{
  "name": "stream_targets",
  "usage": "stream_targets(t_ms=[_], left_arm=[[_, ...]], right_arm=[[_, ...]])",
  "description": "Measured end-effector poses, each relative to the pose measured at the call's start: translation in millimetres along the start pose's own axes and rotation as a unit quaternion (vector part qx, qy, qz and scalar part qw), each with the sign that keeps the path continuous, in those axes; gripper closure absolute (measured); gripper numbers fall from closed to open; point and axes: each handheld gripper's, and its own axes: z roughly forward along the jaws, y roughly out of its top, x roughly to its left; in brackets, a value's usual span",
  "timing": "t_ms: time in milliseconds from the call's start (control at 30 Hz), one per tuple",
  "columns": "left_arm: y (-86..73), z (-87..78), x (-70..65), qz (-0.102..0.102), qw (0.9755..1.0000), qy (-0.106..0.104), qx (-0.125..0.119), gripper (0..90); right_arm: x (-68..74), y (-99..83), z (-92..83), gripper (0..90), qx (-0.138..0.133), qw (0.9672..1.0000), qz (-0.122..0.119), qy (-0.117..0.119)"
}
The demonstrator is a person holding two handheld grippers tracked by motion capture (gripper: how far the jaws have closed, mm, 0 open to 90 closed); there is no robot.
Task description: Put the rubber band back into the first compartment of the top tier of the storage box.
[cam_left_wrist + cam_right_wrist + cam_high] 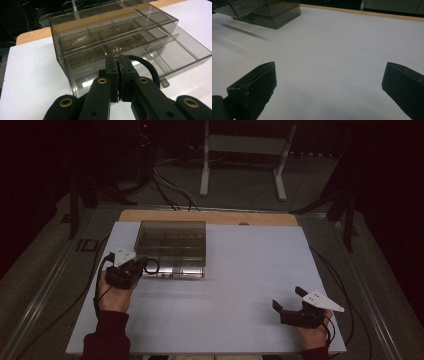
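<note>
Smoky clear plastic forms the organizer box (171,249) that I am working on; it sits near the far left corner of the white table (250,270), its front facing me. It has 2 shallow drawers (160,50) with dividers, and in the left gripper view the lower one stands pulled partway out toward me while the upper one sits further in. I see nothing in the compartments.

My left gripper (119,65) is at the box's front left corner, its jaws pressed together. They look to be meeting just at the lower drawer's front edge, but I cannot tell whether they pinch that edge or a thin tab there. My right gripper (287,298) rests near the near right corner of the table, well apart from the box, with its jaws spread wide and nothing between them.

I judge the drawer work as midway: 1 drawer partly out, its travel unfinished, and the right gripper yet to take part.
</note>
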Motion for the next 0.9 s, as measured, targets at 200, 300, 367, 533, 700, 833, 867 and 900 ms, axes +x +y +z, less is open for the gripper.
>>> stream_targets(t_ms=[200, 300, 367, 533, 700, 833, 867, 900], left_arm=[[2.8, 1.9, 1.6, -0.001, 1.0000, 0.001, -0.001, 89.0], [4.5, 3.4, 3.8, -0.005, 1.0000, 0.002, -0.004, 89.1], [4.7, 3.8, 4.5, -0.005, 1.0000, 0.003, -0.003, 89.0], [5.4, 6.3, 8.4, -0.008, 0.9999, 0.007, -0.002, 89.0], [4.9, 8.7, 12.6, -0.012, 0.9999, 0.009, -0.001, 89.0], [4.8, 10.6, 15.5, -0.015, 0.9998, 0.011, 0.000, 89.0], [4.9, 11.6, 16.6, -0.016, 0.9998, 0.011, -0.001, 89.0], [5.1, 12.6, 17.6, -0.017, 0.9998, 0.012, 0.000, 89.0]], right_arm=[[0.2, -0.1, -0.2, 0.0, -0.001, 1.0000, 0.000, 0.001], [0.0, -0.1, -0.4, 0.0, -0.001, 1.0000, 0.001, 0.001], [0.0, -0.1, -0.4, 0.0, -0.001, 1.0000, 0.001, 0.001], [-0.1, 0.0, -0.6, 0.0, -0.001, 1.0000, 0.000, 0.001], [-0.4, -0.2, -0.6, 0.0, -0.001, 1.0000, 0.001, 0.001], [-0.8, -0.4, -0.2, 0.0, -0.001, 1.0000, 0.001, 0.000], [-0.6, -0.3, -0.2, 0.0, 0.000, 1.0000, 0.002, 0.001], [-0.4, -0.2, -0.3, 0.0, -0.001, 1.0000, 0.002, 0.001]])
